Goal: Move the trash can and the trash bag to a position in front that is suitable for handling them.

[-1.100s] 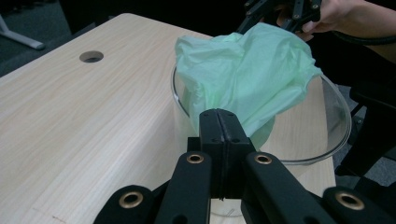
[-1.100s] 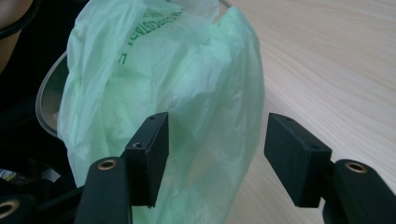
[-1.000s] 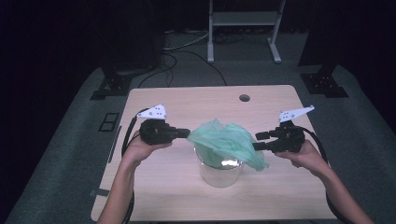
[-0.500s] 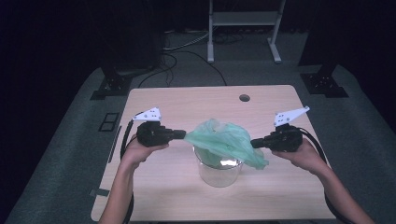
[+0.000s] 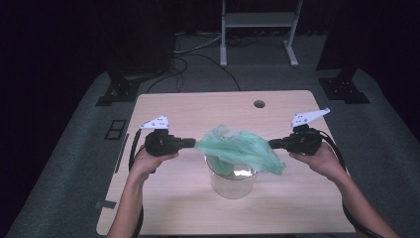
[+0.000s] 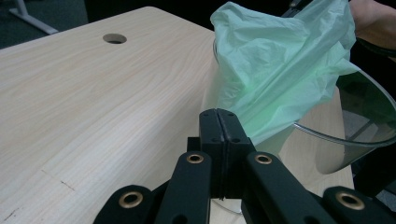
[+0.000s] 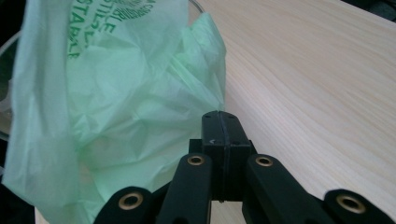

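Observation:
A thin green plastic bag (image 5: 237,148) is stretched sideways over a clear glass container (image 5: 232,178) near the table's middle. My left gripper (image 5: 193,144) is shut on the bag's left edge, and its jaws pinch the film tight in the left gripper view (image 6: 219,122). My right gripper (image 5: 271,144) is shut on the bag's right edge. In the right gripper view the bag (image 7: 121,102) with green print bunches just past the closed gripper (image 7: 219,122). Part of the bag hangs down inside the container's rim (image 6: 345,140).
The wooden table (image 5: 188,208) has a round cable hole (image 5: 258,104) at its far middle. A white stand (image 5: 257,29) and black equipment bases (image 5: 341,87) sit on the grey floor beyond the table. Cables trail from both grippers.
Both grippers have pulled apart sideways, the left one leftward and the right one rightward. The bag is spread wider and flatter above the container.

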Demonstrator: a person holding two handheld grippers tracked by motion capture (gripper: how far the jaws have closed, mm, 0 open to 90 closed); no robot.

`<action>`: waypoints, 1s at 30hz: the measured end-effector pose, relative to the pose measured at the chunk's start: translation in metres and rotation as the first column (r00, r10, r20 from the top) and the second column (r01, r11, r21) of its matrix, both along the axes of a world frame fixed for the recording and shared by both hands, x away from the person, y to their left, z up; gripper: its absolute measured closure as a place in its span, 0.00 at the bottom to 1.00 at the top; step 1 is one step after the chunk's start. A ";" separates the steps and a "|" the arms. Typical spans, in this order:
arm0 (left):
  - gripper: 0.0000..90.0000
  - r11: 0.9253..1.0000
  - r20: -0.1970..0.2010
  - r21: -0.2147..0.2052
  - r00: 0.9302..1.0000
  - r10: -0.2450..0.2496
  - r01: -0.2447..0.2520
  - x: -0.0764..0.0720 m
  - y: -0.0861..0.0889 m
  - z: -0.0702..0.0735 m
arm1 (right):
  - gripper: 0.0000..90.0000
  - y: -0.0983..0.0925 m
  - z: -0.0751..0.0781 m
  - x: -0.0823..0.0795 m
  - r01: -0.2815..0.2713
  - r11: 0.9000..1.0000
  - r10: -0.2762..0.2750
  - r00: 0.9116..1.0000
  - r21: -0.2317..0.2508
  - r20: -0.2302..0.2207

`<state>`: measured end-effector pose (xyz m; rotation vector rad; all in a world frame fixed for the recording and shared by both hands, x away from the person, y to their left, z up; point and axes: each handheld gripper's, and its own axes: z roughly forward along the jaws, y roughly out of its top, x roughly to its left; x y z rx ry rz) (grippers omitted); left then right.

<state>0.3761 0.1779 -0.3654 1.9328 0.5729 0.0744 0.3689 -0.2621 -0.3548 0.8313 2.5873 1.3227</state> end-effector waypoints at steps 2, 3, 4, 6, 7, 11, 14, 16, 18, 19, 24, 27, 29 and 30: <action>0.92 1.000 -0.018 0.001 1.000 0.020 -0.020 0.001 0.000 0.002 | 1.00 -0.001 0.000 0.000 0.002 1.000 -0.002 1.000 0.004 -0.003; 0.88 1.000 -0.024 -0.013 0.999 0.024 -0.024 0.001 0.000 0.003 | 1.00 -0.002 0.002 -0.001 0.000 1.000 0.001 1.000 0.021 -0.011; 0.82 0.999 -0.026 -0.024 0.999 0.026 -0.027 0.001 0.001 0.004 | 0.90 -0.003 0.006 -0.003 -0.021 0.999 0.021 1.000 0.049 -0.011; 0.79 0.999 -0.029 -0.027 0.998 0.047 -0.047 0.002 0.000 0.009 | 0.85 -0.002 0.009 -0.004 -0.019 0.998 0.019 1.000 0.054 -0.008; 0.76 0.998 -0.033 -0.033 0.998 0.052 -0.053 0.002 -0.001 0.011 | 0.82 -0.001 0.011 -0.005 -0.021 0.998 0.022 1.000 0.064 -0.007; 0.70 0.998 -0.029 -0.044 0.999 0.045 -0.046 0.004 -0.008 0.019 | 0.68 0.004 0.017 -0.005 -0.055 0.995 0.057 0.998 0.084 -0.019; 0.64 0.999 -0.034 -0.045 0.999 0.026 -0.027 0.007 -0.017 0.023 | 0.63 0.009 0.016 -0.005 -0.078 0.993 0.082 0.996 0.084 -0.039; 0.64 0.999 -0.034 -0.038 0.999 0.006 -0.008 0.008 -0.022 0.024 | 0.63 0.011 0.013 -0.004 -0.086 0.993 0.089 0.995 0.079 -0.045; 0.63 0.999 -0.035 -0.044 0.999 -0.004 0.002 0.008 -0.026 0.026 | 0.64 0.011 0.012 -0.004 -0.083 0.993 0.087 0.995 0.085 -0.047; 0.63 0.999 -0.032 -0.042 0.999 -0.010 0.008 0.008 -0.027 0.027 | 0.65 0.010 0.012 -0.004 -0.084 0.993 0.088 0.995 0.085 -0.047; 0.61 0.999 -0.017 -0.036 0.999 -0.035 0.035 0.006 -0.039 0.037 | 0.65 0.008 0.012 -0.006 -0.086 0.992 0.090 0.995 0.088 -0.043; 0.60 0.998 -0.006 -0.021 0.998 -0.063 0.063 0.006 -0.048 0.044 | 0.65 0.007 0.012 -0.006 -0.086 0.992 0.090 0.995 0.092 -0.040; 0.60 0.997 -0.001 -0.006 0.997 -0.076 0.076 0.006 -0.056 0.049 | 0.64 0.004 0.011 -0.006 -0.082 0.992 0.086 0.996 0.098 -0.037; 0.60 0.996 0.000 0.004 0.996 -0.087 0.087 0.007 -0.060 0.051 | 0.64 0.001 0.011 -0.007 -0.075 0.992 0.079 0.996 0.104 -0.037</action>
